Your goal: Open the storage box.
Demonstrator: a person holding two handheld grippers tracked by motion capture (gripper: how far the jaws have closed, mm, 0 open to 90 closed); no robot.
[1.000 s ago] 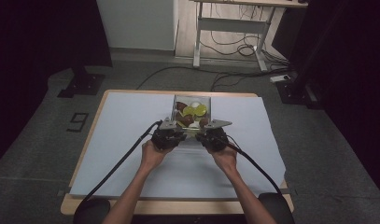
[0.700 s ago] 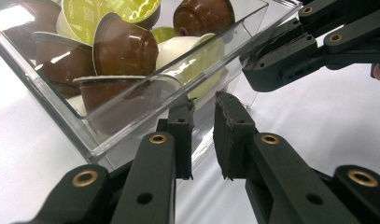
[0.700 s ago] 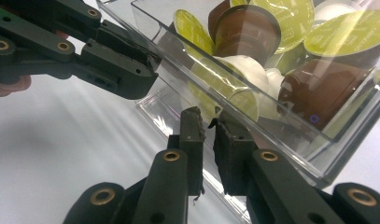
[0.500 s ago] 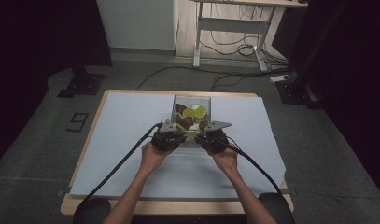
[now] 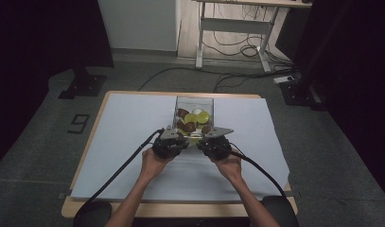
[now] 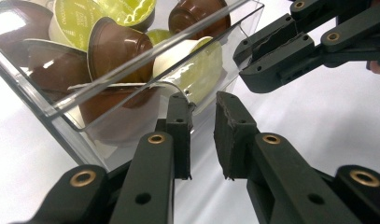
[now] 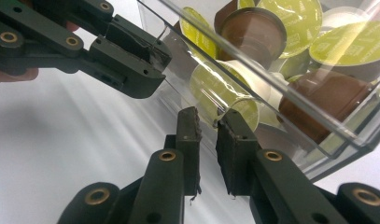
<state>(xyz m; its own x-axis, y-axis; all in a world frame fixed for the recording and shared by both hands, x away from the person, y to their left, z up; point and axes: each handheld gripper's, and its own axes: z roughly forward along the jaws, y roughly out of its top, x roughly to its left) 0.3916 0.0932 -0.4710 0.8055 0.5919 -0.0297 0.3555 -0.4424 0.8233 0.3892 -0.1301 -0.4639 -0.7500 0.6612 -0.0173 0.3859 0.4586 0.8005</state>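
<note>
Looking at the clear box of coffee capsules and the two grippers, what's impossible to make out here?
- High view: the jaw tips of the left hand-held gripper and right hand-held gripper are too small to tell whether they pinch the clear box.
- Left gripper view: capsules cut off by the top edge.
- Capsule lid print: too blurred to read.

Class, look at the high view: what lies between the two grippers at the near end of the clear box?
Between the left gripper and right gripper lies the near wall of the clear box, with coffee pods heaped just behind it.
</note>
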